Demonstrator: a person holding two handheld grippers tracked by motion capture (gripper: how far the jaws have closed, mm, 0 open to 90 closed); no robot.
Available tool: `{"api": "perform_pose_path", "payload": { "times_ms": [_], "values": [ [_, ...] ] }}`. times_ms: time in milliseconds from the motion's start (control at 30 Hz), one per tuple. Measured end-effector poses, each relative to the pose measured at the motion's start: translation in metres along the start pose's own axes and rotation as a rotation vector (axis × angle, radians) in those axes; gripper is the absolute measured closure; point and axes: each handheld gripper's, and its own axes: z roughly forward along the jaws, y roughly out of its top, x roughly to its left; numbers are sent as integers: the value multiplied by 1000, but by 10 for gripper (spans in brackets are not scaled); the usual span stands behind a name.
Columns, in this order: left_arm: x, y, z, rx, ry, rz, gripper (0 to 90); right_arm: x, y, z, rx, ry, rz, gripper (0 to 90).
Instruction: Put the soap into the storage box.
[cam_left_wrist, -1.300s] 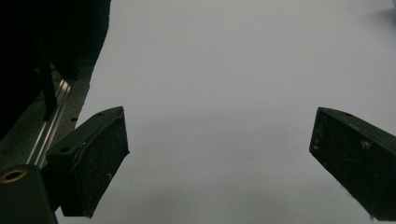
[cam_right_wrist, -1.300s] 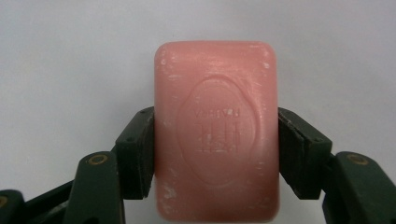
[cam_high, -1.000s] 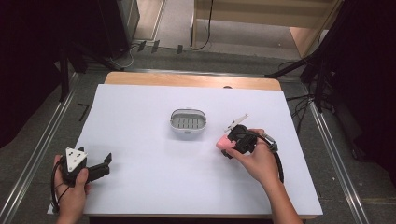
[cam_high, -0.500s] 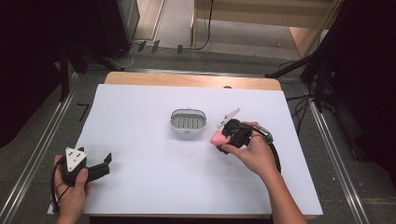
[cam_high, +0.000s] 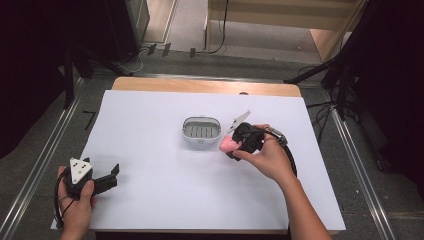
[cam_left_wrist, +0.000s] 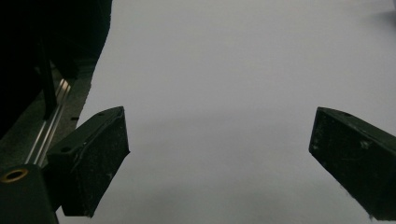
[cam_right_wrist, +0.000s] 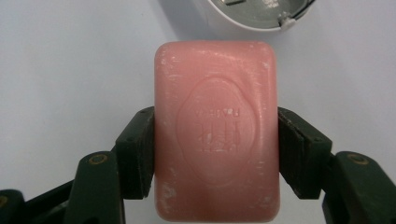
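A pink bar of soap (cam_right_wrist: 215, 128) with an embossed oval is clamped between the jaws of my right gripper (cam_right_wrist: 215, 156). In the high view the right gripper (cam_high: 234, 146) holds the soap (cam_high: 228, 145) just right of a white soap dish (cam_high: 201, 131) with a grey slotted insert. The dish's rim (cam_right_wrist: 243, 21) lies just beyond the soap in the right gripper view. My left gripper (cam_high: 114, 173) rests at the table's front left corner, jaws wide apart with only white table between them (cam_left_wrist: 219, 154).
A white sheet (cam_high: 165, 190) covers the table, with a wooden strip (cam_high: 200, 86) at the far edge. Metal rails (cam_high: 45, 155) run along both sides. Dark stands and cables (cam_high: 345, 75) crowd the floor beyond the right side.
My right gripper has carried the soap leftward and slightly away, closer to the soap dish. The left gripper has stayed put.
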Motion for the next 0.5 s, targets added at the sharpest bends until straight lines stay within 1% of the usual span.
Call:
{"api": "perform_pose_path", "payload": {
  "times_ms": [33,67,100,133,200,367,433,467,500],
  "values": [
    [0,0,0,0,0,0,53,-1,1,0,1,14,7,380],
    [0,0,0,0,0,0,52,-2,2,0,-2,23,3,380],
    [0,0,0,0,0,0,53,-1,3,0,-2,22,7,380],
    [0,0,0,0,0,1,53,-2,4,0,0,23,-5,380],
    [0,0,0,-1,-1,0,53,-2,7,1,5,22,-12,380],
    [0,0,0,-1,-1,1,53,-4,14,1,-16,28,-23,380],
    [0,0,0,-1,-1,1,53,-5,19,2,-17,24,-48,380],
    [0,0,0,-1,-1,1,53,-5,19,2,-17,24,-48,380],
    [0,0,0,-1,-1,1,53,-6,21,3,-18,22,-59,380]
  ]
}}
